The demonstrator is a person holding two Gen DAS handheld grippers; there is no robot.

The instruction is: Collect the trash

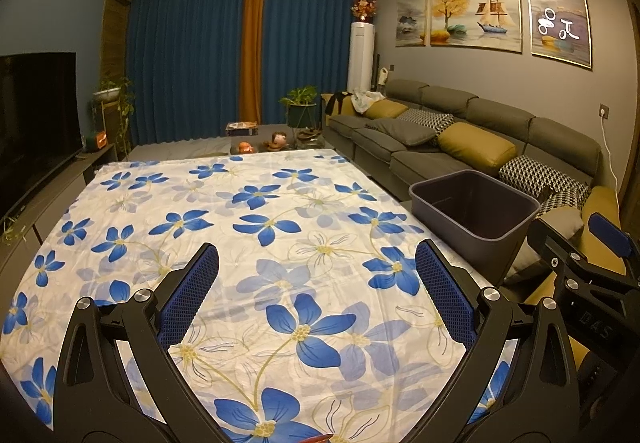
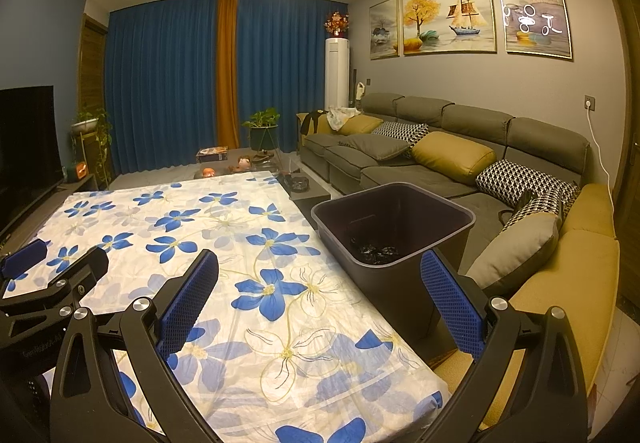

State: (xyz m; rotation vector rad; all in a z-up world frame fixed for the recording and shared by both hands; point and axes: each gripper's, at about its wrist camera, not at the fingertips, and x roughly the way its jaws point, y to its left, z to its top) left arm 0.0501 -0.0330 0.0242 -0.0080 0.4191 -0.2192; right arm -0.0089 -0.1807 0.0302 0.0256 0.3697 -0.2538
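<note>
Left gripper (image 1: 317, 293): jaws spread wide, nothing between the blue pads; it hangs over the flowered cloth (image 1: 248, 227) and touches nothing. In the right wrist view it shows at the left edge (image 2: 52, 271), above the cloth's near left part.
Right gripper (image 2: 320, 297): jaws spread wide, empty; the left finger is over the cloth, the right finger over the bin's near corner and the sofa side. Whether it touches the bin cannot be told. In the left wrist view it sits at the right edge (image 1: 576, 243), just beside the bin.
Bin (image 2: 394, 221): dark, square, open top, upright; it stands at the right edge of the cloth, between the table and the sofa (image 2: 460, 171).
Trash (image 2: 374, 253): dark crumpled bits lying on the bin's floor, seen only from the right wrist view; from the left wrist view the bin (image 1: 476, 209) shows just its dark inside.
Cloth: white with blue flowers, spread flat over the table; no loose item lies on the part in view.
Sofa: grey, with yellow and patterned cushions, along the right wall.
</note>
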